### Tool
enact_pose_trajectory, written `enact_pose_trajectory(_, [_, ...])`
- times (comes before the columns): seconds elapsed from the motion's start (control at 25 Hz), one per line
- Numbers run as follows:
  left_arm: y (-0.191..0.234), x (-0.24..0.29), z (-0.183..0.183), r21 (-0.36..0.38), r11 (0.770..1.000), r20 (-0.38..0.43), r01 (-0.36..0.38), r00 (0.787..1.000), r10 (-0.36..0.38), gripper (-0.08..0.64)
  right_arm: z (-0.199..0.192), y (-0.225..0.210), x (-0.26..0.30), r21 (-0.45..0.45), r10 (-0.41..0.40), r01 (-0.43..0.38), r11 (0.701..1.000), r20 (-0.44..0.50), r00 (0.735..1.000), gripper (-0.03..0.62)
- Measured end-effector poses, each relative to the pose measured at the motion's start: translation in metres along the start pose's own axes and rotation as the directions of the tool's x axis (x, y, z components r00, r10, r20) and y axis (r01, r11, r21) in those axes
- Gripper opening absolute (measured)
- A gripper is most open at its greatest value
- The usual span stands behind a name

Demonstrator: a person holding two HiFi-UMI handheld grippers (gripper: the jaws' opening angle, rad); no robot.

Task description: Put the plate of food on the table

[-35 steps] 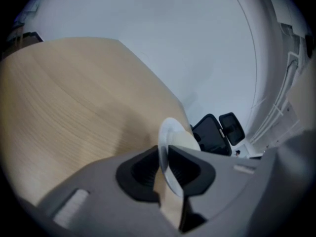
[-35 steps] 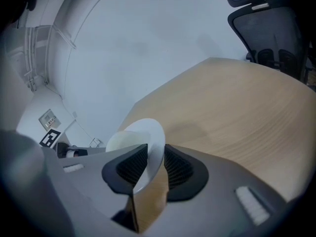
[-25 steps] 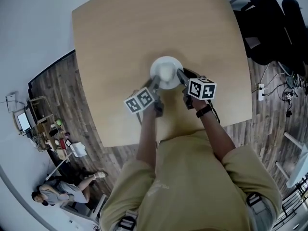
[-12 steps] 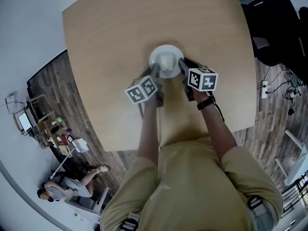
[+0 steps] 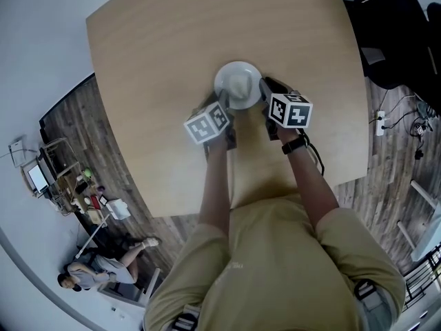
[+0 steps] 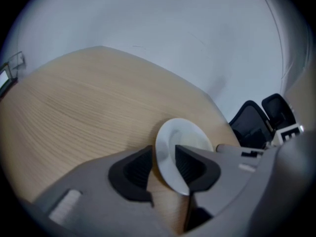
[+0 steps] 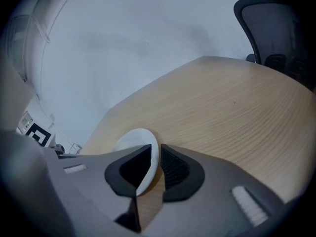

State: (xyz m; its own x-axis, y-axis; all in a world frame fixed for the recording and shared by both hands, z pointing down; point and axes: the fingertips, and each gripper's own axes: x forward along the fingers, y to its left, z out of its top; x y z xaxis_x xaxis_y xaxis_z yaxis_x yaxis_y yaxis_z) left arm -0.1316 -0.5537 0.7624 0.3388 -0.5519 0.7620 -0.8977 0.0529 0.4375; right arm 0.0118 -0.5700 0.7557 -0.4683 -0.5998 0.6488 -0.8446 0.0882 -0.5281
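Brings plate (image 5: 238, 85) farther in over table (image 5: 151, 61) than a second ago; loosens left tool (image 6: 163, 168), just opening, around rim; clamps right tool (image 7: 154, 164), just closing, on rim.

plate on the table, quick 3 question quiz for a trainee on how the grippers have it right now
1. True or false: the rim of the plate stands between the jaws of both the left gripper and the right gripper.
2. Whose jaws stand wider apart round the rim? A) left gripper B) right gripper C) no difference
3. In the right gripper view, what dark thing stands beyond the table?

Key
1. True.
2. A. The left jaws have just been opening and stand clear of the rim. The right jaws have just been closing and sit tight on it.
3. An office chair.
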Motion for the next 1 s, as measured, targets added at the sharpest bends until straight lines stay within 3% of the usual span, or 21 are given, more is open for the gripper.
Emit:
enact_pose_trajectory(0.28, [-0.002,-0.054,0.012,0.014,0.999,0.113,0.028,0.993,-0.030,0.153,0.013,0.014,-0.049,-0.030,-0.006,0.009,0.999,0.099,0.995,0.063])
enact_pose_trajectory(0.52, [-0.026,-0.138,0.022,0.144,0.988,0.261,0.046,0.962,-0.083,0.094,0.026,0.065,-0.122,-0.179,0.039,0.001,0.984,0.224,0.974,0.063])
enact_pose_trajectory(0.6, [-0.039,-0.171,0.023,0.163,0.984,0.324,0.065,0.939,-0.115,0.074,0.030,0.083,-0.152,-0.254,0.060,0.013,0.967,0.278,0.959,0.054])
enact_pose_trajectory(0.76, [-0.068,-0.249,0.020,0.213,0.973,0.461,0.088,0.869,-0.180,0.025,0.032,0.120,-0.218,-0.339,0.084,0.061,0.939,0.399,0.913,0.005])
enact_pose_trajectory(0.84, [-0.079,-0.282,0.015,0.255,0.965,0.505,0.066,0.842,-0.192,0.011,0.032,0.142,-0.248,-0.367,0.114,0.066,0.928,0.447,0.887,0.005])
enact_pose_trajectory(1.0, [-0.086,-0.327,0.000,0.343,0.939,0.560,-0.027,0.808,-0.181,0.002,0.025,0.179,-0.296,-0.461,0.159,0.115,0.880,0.513,0.843,0.005])
